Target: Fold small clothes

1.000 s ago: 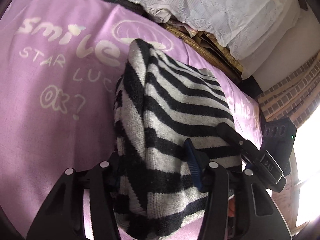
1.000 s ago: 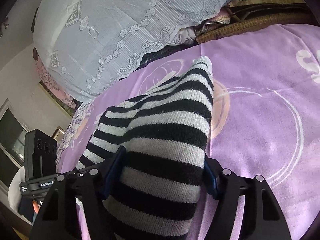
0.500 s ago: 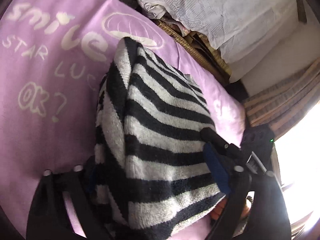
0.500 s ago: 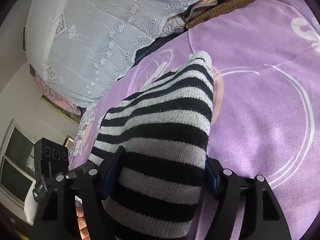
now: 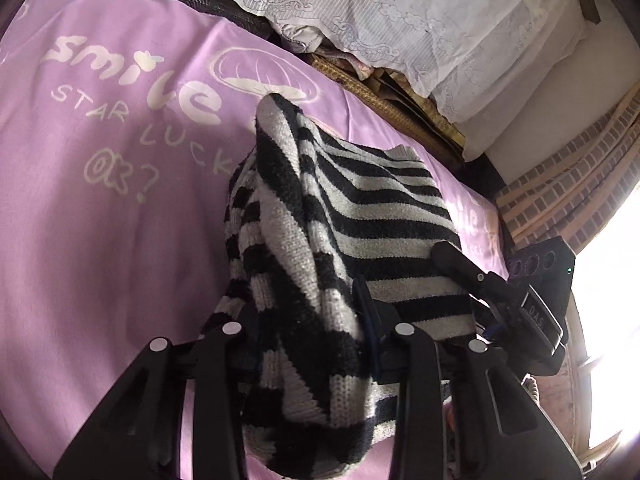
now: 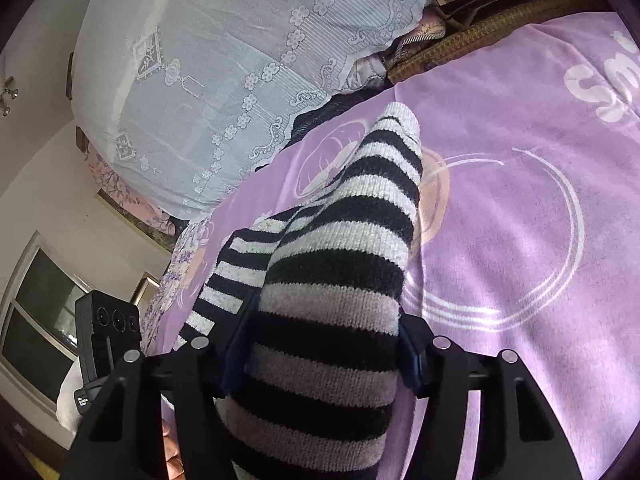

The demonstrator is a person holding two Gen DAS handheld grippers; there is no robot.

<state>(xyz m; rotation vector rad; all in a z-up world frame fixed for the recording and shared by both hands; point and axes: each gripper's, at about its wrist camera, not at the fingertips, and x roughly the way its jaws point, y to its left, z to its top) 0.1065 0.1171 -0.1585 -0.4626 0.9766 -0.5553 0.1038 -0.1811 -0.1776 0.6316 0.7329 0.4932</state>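
We see black-and-white striped knit garment bunched, thick-ribbed, above purple blanket; left gripper clamped on garment; right gripper likewise.

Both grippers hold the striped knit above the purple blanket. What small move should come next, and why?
Probably lower both together. The left gripper and right gripper each pinch the striped knit, which hangs bunched above the purple blanket, so nothing lies flat yet.

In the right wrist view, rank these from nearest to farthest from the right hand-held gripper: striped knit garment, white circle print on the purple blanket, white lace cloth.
1. Black-and-white striped knit garment, clamped between its fingers.
2. White circle print, to the right on the purple blanket.
3. White lace cloth, beyond the blanket, upper left.
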